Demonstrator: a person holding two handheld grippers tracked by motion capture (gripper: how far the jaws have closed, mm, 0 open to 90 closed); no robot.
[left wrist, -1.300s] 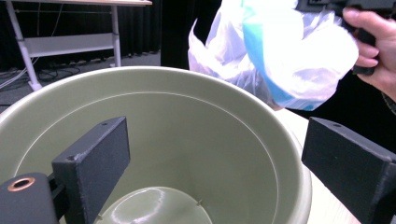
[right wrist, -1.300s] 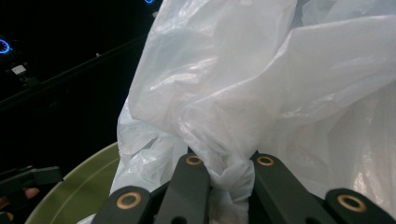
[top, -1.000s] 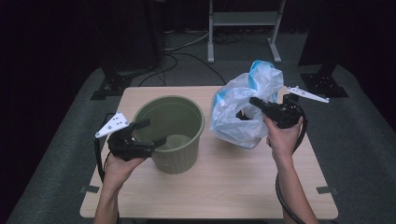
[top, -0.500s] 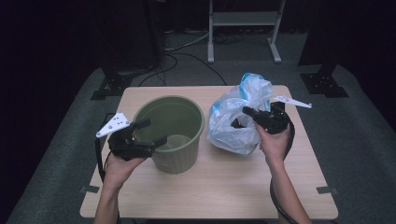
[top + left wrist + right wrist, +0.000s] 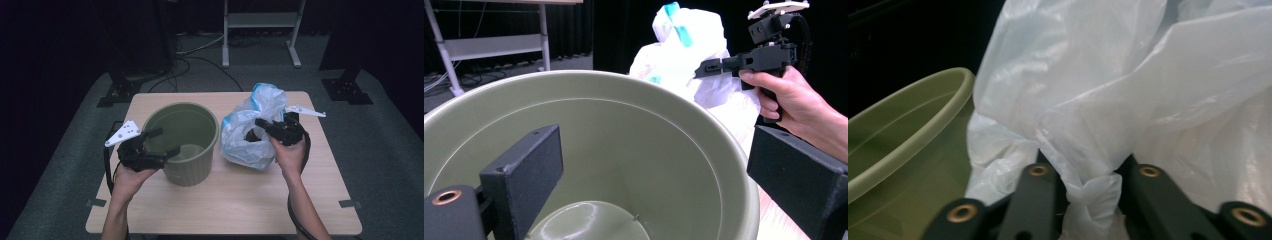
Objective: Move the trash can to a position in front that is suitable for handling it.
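Lowered onto the table [image 5: 320,200] since the earlier frame, the bag [image 5: 250,135] was being released — right gripper [image 5: 260,122] jaws just opening, plastic between; left gripper [image 5: 162,142] open astride the bucket [image 5: 185,165] rim — lining not yet begun.

Left gripper [image 5: 159,142] level, fingers spread wide; right gripper [image 5: 254,129] pointing left, fingers just opening, slightly apart.

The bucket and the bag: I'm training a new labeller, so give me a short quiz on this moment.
1. True or false: the bucket holds the plastic bag.
2. Which claw straddles the bucket's rim: A left, B right?
3. What sits between the right claw's jaws?

Key: 1 false, the bag sits beside it on the table. 2 A, the left claw. 3 A bunched fold of the bag; the jaws have just been opening.
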